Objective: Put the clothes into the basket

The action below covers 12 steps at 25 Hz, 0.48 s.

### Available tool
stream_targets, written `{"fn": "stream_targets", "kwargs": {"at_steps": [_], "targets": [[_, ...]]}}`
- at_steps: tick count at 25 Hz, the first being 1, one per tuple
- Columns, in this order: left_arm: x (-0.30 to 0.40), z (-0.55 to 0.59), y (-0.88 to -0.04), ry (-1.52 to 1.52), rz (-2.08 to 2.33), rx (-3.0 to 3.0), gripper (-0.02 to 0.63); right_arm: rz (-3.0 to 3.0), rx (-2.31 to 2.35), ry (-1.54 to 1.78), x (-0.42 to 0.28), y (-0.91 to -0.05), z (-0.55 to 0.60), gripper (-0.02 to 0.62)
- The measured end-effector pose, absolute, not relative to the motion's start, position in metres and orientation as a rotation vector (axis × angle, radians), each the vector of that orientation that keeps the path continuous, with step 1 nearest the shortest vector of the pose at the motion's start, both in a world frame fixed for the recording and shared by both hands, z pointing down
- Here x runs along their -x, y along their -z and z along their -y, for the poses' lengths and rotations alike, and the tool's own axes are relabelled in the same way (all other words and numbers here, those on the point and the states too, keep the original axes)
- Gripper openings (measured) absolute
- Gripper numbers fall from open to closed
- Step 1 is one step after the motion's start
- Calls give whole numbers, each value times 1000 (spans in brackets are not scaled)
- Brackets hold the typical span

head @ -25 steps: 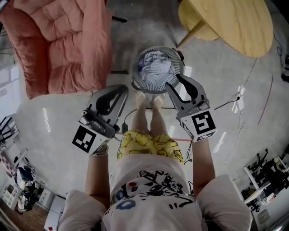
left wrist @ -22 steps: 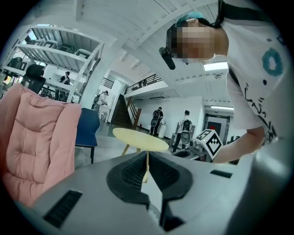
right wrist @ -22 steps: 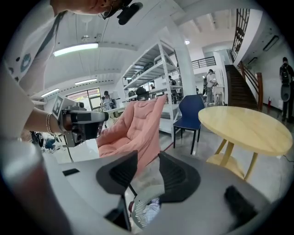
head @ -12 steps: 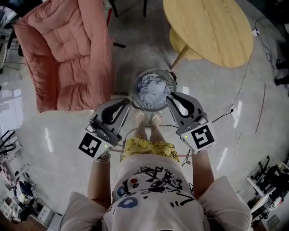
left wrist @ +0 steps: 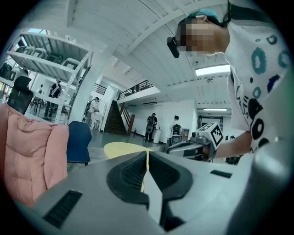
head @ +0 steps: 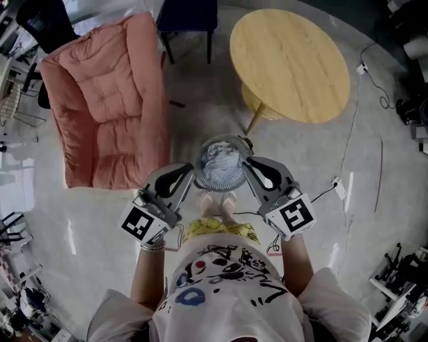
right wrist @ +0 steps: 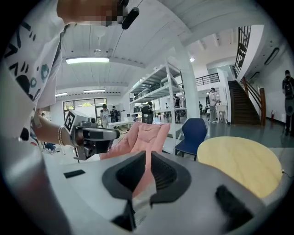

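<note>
Left gripper (head: 188,172): jaws drawn together, only a hairline slit between the ribbed pads, nothing caught in it. The yellow of the table shows through the slit in its own view.

Right gripper (head: 249,165): jaws closing, a narrow gap left, empty. Only the pink cushion far behind is seen through it. No cloth hangs from either tool.

Both grippers are held up in front of the person's chest, pointing forward and a little down, one on each side of the basket as seen from above, and apart from it.

Basket (head: 231,186): round, ribbed wall, standing on the pale floor just ahead of the person's feet. Clothes (head: 223,159): a crumpled pale bundle, whitish with a grey-blue check, lying inside the basket and filling most of its opening. Nothing drapes over the rim.

Surroundings: large pink cushion (head: 107,100) on the floor to the left, its top bare. Round wooden table (head: 291,63) to the upper right, also bare. Dark blue chair (head: 187,13) beyond.

Progress, as a judgement: no loose garment shows on floor, cushion or table, so the loading looks finished, or all but. What may remain is a garment out of frame, which cannot be ruled out.
</note>
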State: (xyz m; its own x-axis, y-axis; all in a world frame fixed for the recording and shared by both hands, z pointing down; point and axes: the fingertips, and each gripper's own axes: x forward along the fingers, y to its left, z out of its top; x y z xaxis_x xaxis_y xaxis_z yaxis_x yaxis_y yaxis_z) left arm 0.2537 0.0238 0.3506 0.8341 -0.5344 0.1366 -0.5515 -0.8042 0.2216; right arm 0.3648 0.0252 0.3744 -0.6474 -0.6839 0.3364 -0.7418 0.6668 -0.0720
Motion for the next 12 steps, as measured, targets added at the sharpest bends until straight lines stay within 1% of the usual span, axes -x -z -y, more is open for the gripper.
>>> {"fn": "stream_targets", "kwargs": {"at_steps": [5, 12], "targets": [[-270, -22, -326, -93, 804, -2808, 24, 2633, -1175, -196, -373, -338, -19, 51], [-280, -27, -300, -57, 803, -2841, 24, 2697, -1211, -141, -373, -293, -22, 51]]}}
